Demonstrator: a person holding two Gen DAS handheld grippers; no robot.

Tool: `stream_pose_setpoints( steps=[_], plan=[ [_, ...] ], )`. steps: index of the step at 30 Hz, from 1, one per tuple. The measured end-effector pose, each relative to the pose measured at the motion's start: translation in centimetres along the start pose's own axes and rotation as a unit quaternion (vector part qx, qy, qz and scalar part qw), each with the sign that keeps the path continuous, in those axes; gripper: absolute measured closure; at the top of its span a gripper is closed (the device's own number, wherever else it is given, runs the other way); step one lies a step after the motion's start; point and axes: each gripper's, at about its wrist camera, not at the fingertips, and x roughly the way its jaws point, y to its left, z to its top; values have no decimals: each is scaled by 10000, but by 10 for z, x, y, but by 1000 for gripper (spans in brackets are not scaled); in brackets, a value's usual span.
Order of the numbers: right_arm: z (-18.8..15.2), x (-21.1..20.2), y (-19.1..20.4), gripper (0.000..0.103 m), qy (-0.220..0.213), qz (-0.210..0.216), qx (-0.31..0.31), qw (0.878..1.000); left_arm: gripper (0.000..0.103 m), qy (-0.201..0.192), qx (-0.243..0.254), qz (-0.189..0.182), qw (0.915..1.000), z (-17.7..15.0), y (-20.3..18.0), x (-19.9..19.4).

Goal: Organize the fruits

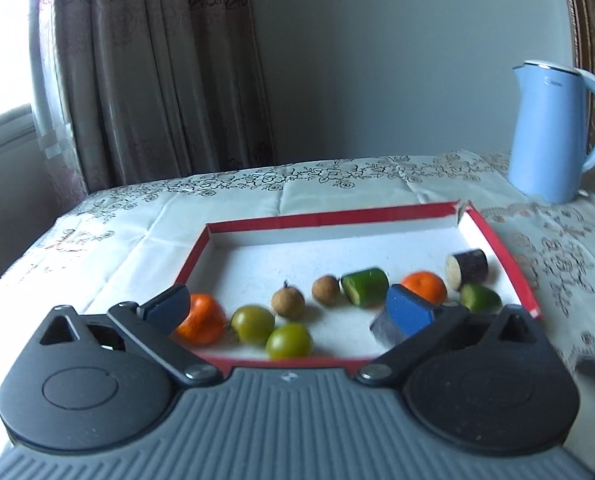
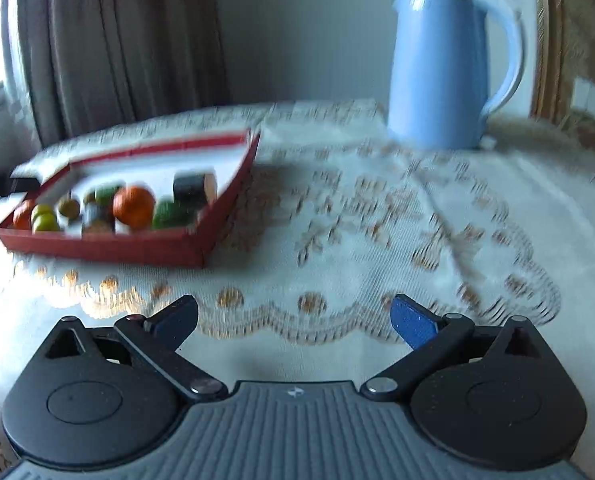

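Observation:
A shallow red box with a white floor lies on the table and holds the fruit. Along its near side are an orange, two green round fruits, two brown longans, a green cut piece, a second orange, a dark cut piece and another green piece. My left gripper stands open over the box's near edge, touching nothing. Its right finger hides part of a dark piece. My right gripper is open and empty over the tablecloth, right of the box.
A light blue kettle stands at the back right of the table, also in the right wrist view as the kettle. A lace-patterned cloth covers the table. Curtains hang behind on the left.

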Motion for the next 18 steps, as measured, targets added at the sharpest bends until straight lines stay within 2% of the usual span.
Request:
stream_pose_setpoints(
  steps=[4,7,13,18],
  plan=[
    [6,-27,22,0,-621,-248,-42,9978,0,30,215,517,9984,-12,-5,-22],
    [9,-39,46,0,-718,-390,-140,9966,0,157,270,765,9966,-20,-5,-31],
    [6,-47,83,0,-788,-462,-341,9952,0,193,-12,583,9981,-35,14,-52],
    [0,-50,98,0,-758,-368,-394,9957,0,264,-178,442,9985,-43,30,-62]
  ],
)
